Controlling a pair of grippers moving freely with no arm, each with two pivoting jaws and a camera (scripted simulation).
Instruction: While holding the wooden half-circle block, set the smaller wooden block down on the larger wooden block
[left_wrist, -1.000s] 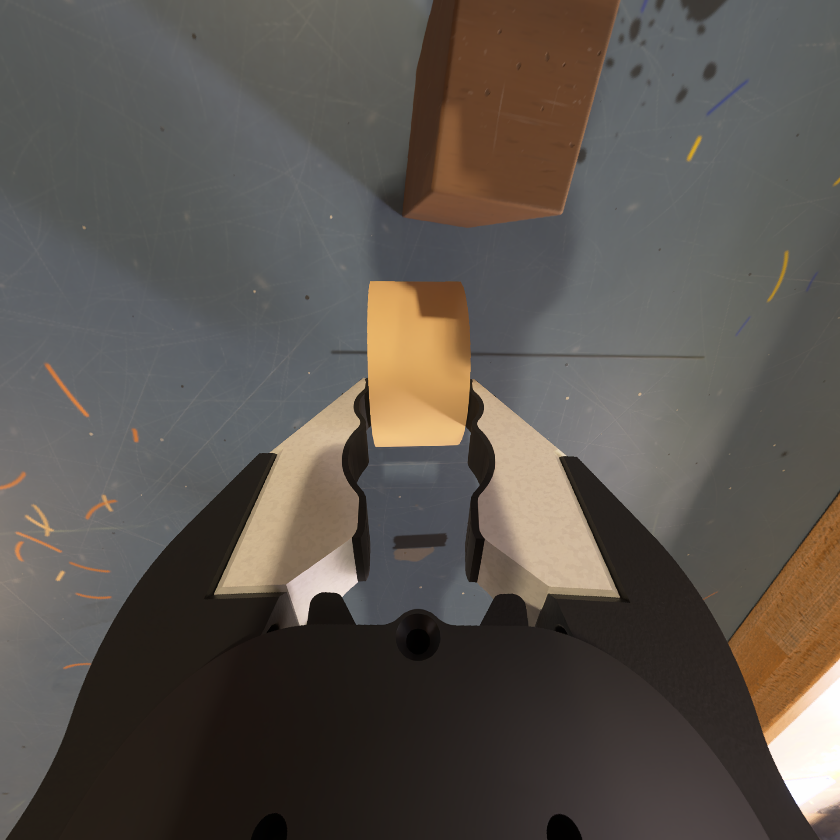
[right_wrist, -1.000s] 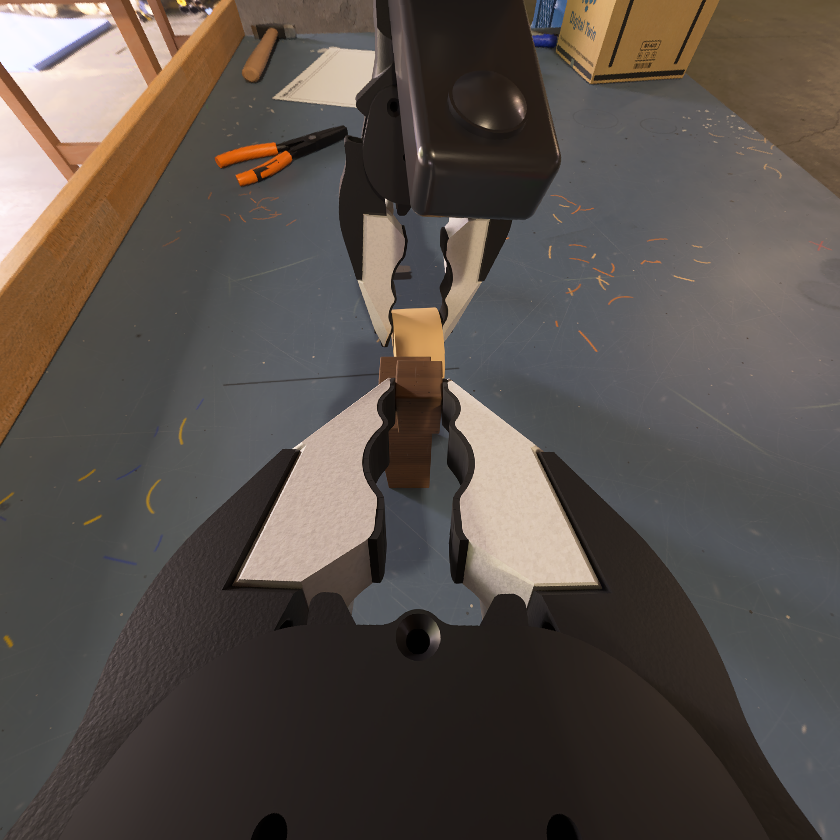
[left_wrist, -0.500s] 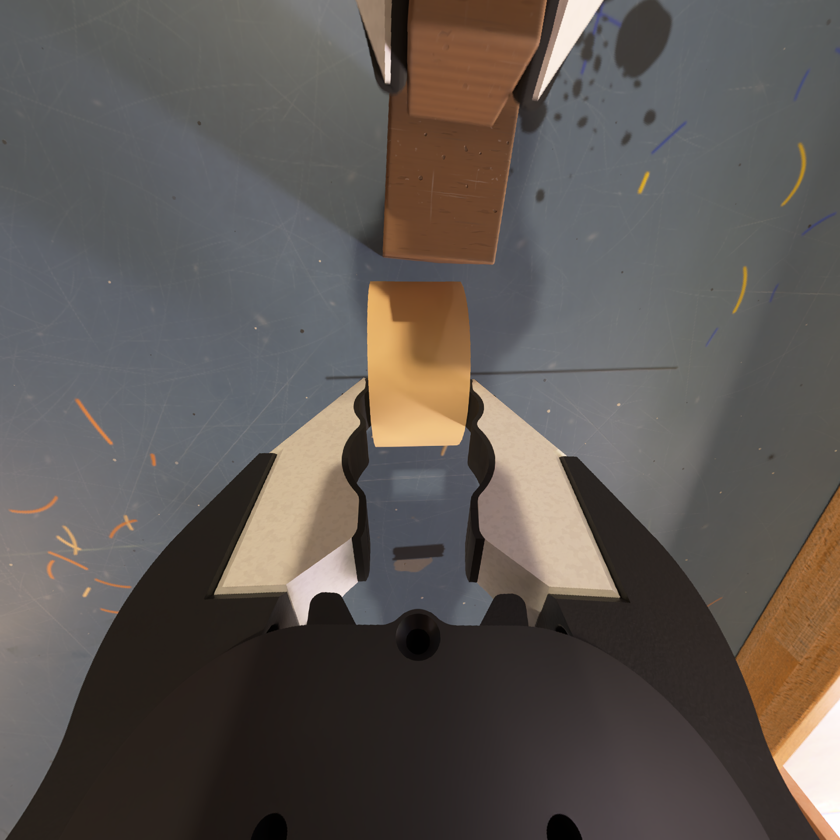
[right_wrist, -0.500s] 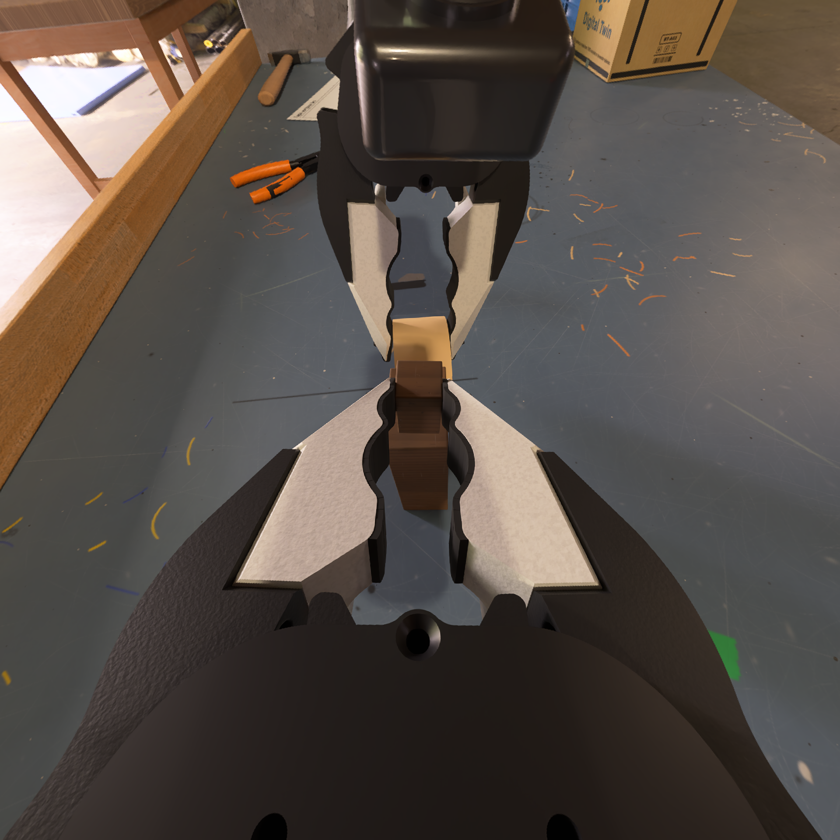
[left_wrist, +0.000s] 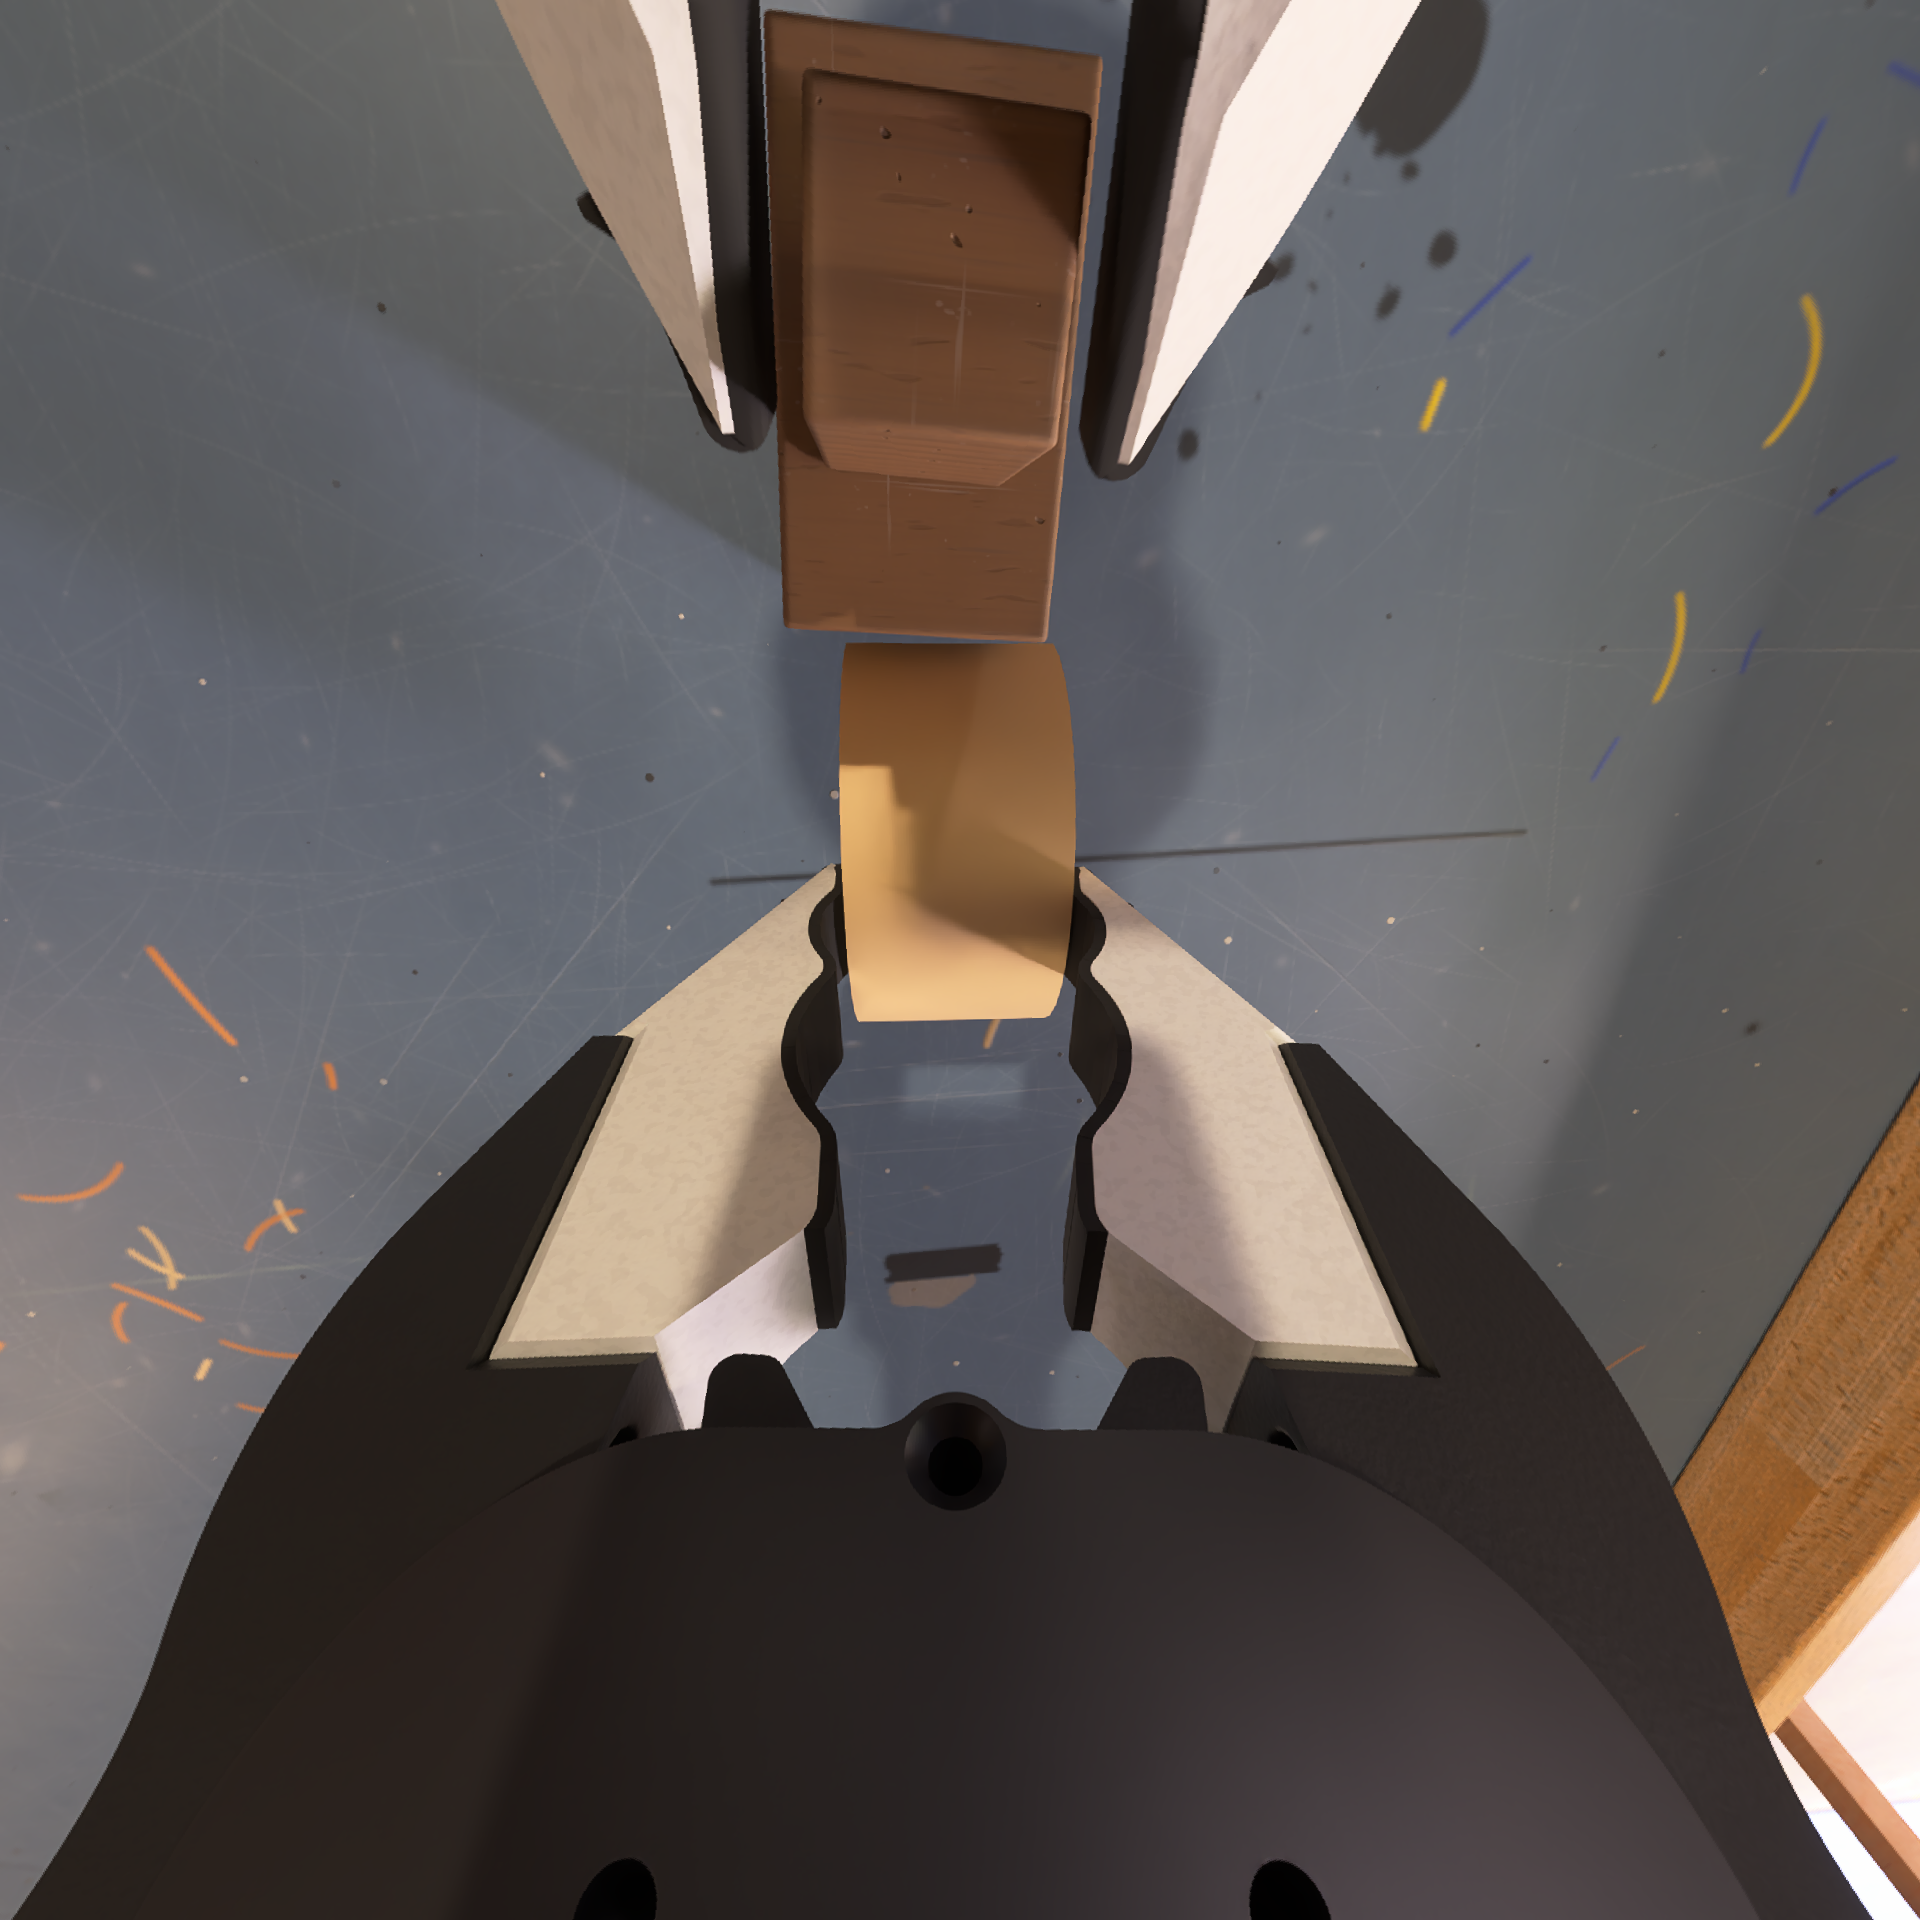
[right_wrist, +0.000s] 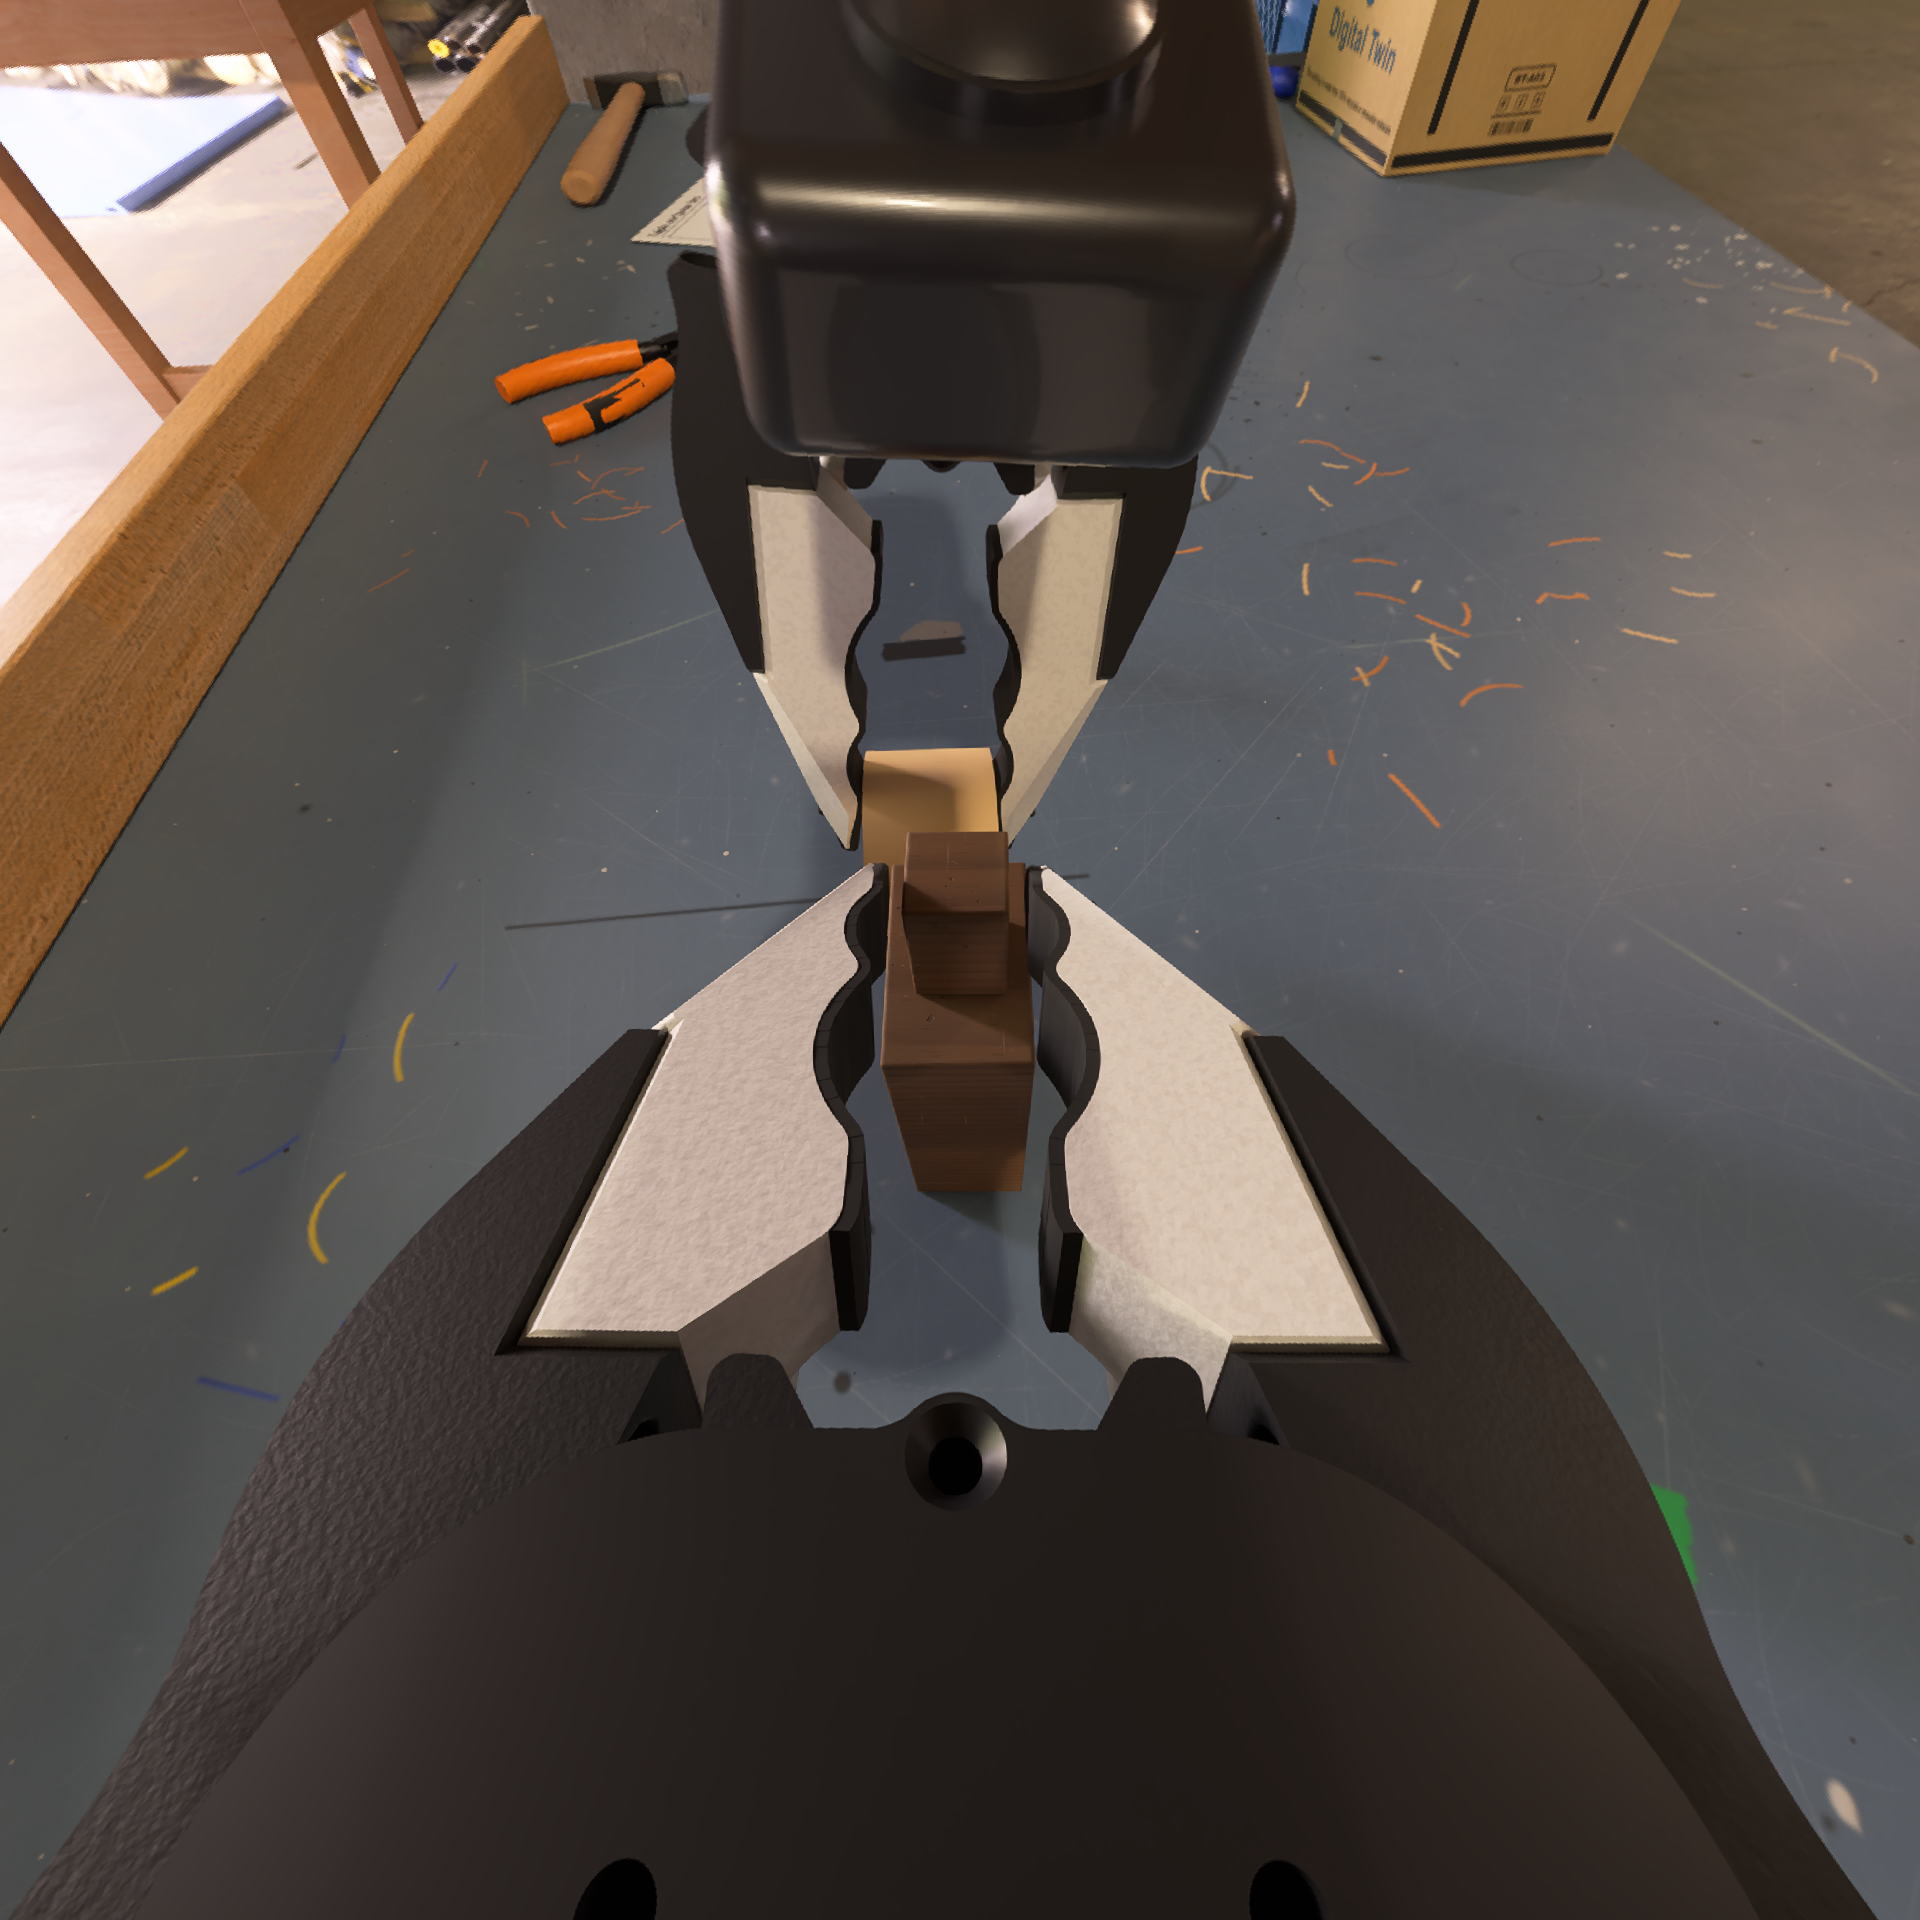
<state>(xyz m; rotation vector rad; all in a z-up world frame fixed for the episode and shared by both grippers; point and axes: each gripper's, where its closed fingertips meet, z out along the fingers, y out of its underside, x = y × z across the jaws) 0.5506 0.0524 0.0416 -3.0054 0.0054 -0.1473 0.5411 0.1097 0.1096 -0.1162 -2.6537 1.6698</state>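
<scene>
My left gripper (left_wrist: 956, 873) is shut on the light tan half-circle block (left_wrist: 951, 831), held at the fingertips above the table. Just beyond it the larger dark wooden block (left_wrist: 914, 561) lies on the blue-grey table, with the smaller dark block (left_wrist: 935, 281) resting flat on top. In the right wrist view the smaller block (right_wrist: 956, 914) sits on the larger block (right_wrist: 961, 1101) between the fingers of my right gripper (right_wrist: 954, 878), which is slightly open, with a thin gap beside the small block. The left gripper (right_wrist: 935, 826) faces it, holding the half-circle (right_wrist: 925, 795).
A raised wooden rail (right_wrist: 208, 499) runs along the table's left side. Orange-handled pliers (right_wrist: 592, 384), a hammer (right_wrist: 608, 145), a paper sheet (right_wrist: 681, 218) and a cardboard box (right_wrist: 1475, 83) lie at the far end. Coloured shavings are scattered on the table.
The right gripper has brought the smaller block down onto the larger block and its jaws have widened slightly. The left gripper kept its hold on the half-circle and drew closer to the blocks.
</scene>
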